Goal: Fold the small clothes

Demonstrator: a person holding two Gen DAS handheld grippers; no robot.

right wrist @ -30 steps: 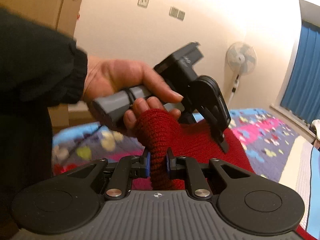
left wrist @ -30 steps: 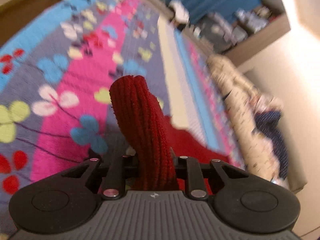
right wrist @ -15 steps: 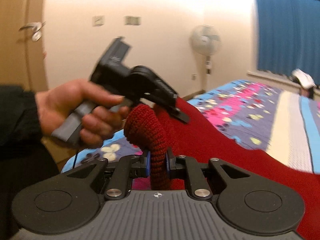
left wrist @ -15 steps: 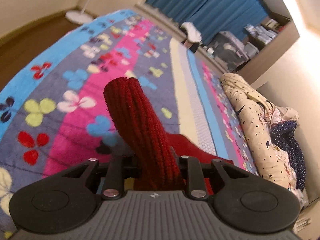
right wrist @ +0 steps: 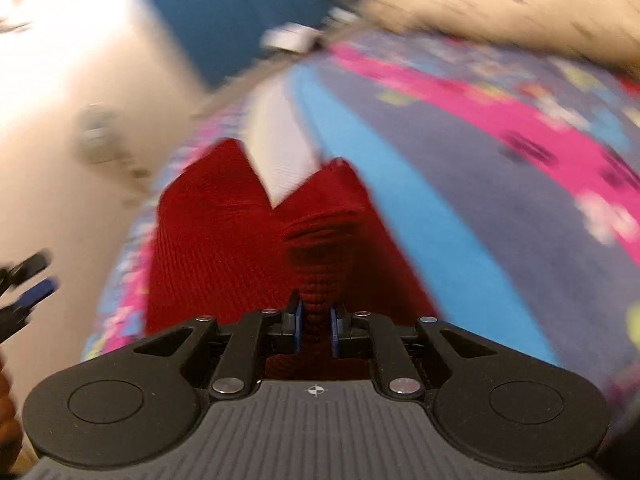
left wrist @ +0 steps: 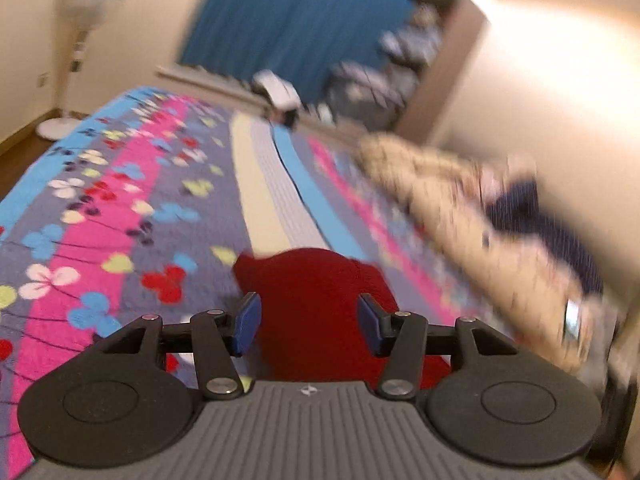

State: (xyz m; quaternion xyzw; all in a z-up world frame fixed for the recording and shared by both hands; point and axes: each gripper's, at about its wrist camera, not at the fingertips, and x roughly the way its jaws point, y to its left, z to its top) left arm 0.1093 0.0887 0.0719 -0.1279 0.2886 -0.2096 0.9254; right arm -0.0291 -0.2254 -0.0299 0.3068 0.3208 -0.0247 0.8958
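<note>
A small red knit garment [left wrist: 316,300] lies on the patterned bedspread [left wrist: 120,216]. In the left wrist view my left gripper [left wrist: 308,328] is open, its blue pads wide apart above the red cloth and holding nothing. In the right wrist view my right gripper [right wrist: 315,328] is shut on a bunched fold of the red garment [right wrist: 224,240], which spreads out flat ahead with two points at its far edge. The left gripper's fingertips [right wrist: 36,292] show at the left edge of that view. Both views are blurred by motion.
A cream patterned bundle [left wrist: 460,216] with dark blue cloth [left wrist: 540,232] lies along the bed's right side by the wall. A standing fan [left wrist: 76,60] is at the far left, blue curtains [left wrist: 296,32] behind the bed.
My left gripper has opened and let go of the red garment, which dropped onto the bedspread. My right gripper swung toward the bed, still shut on the cloth.
</note>
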